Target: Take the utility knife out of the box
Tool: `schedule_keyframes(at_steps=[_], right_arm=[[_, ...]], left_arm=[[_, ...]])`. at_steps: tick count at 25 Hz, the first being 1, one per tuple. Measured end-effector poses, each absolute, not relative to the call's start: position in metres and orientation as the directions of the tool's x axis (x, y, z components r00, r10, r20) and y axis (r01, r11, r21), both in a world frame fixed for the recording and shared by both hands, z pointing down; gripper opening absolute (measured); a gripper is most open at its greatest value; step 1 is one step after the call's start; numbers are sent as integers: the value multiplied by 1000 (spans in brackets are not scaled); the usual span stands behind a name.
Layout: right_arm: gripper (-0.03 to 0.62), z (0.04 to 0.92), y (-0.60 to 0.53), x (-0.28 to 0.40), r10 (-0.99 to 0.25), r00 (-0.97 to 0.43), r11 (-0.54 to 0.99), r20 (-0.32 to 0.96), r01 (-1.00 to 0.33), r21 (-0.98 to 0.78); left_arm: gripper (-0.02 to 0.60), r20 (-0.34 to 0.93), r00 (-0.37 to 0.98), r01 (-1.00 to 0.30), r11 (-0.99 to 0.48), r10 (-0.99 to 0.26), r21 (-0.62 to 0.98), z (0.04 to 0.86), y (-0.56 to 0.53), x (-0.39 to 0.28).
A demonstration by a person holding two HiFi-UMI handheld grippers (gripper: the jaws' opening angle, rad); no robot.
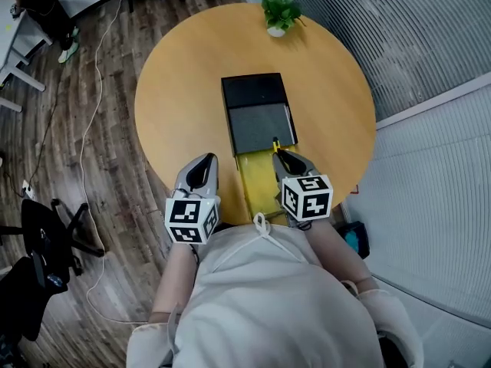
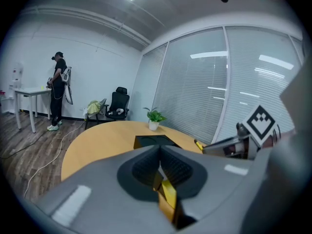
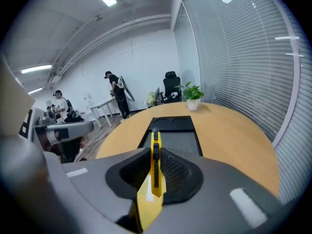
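A black box (image 1: 255, 92) lies open on the round wooden table (image 1: 180, 90), with a grey foam panel (image 1: 261, 127) in its near half. A yellow panel (image 1: 257, 182) lies just in front of it. My right gripper (image 1: 284, 158) hangs above the box's near right corner, shut on the yellow utility knife (image 3: 155, 165). The knife's tip (image 1: 275, 142) sticks out forward past the pads. My left gripper (image 1: 204, 162) hovers left of the yellow panel. Its jaws are closed, with a yellow and black piece (image 2: 168, 196) wedged between them; I cannot tell what it is.
A small potted plant (image 1: 278, 12) stands at the table's far edge. A black office chair (image 1: 46, 236) and a cable (image 1: 88, 167) are on the wooden floor to the left. A blinds-covered glass wall (image 1: 414, 44) runs along the right. Other people stand far off (image 2: 58, 89).
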State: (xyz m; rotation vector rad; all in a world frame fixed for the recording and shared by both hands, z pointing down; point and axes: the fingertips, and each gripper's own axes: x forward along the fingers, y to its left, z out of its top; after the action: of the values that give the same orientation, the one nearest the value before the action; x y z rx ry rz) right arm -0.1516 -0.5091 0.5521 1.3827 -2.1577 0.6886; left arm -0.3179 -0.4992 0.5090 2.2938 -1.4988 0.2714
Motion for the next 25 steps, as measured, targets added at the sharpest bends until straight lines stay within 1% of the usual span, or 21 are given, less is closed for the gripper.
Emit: schedule_keyframes(at_steps=[5, 9, 12, 25], right_arm=[[63, 478, -513, -164, -769, -403, 385, 497, -912, -143], [63, 444, -507, -174, -794, -432, 412, 428, -900, -143], [63, 438, -503, -178, -795, -444, 427, 414, -893, -139], [63, 451, -500, -185, -773, -475, 467, 421, -875, -130]], left_arm=[[6, 336, 413, -909, -365, -846, 200, 493, -496, -316], [6, 316, 419, -907, -373, -851, 196, 482, -494, -316], [6, 301, 414, -909, -371, -859, 192, 474, -493, -318], [6, 270, 391, -919, -354, -880, 176, 460, -486, -322]])
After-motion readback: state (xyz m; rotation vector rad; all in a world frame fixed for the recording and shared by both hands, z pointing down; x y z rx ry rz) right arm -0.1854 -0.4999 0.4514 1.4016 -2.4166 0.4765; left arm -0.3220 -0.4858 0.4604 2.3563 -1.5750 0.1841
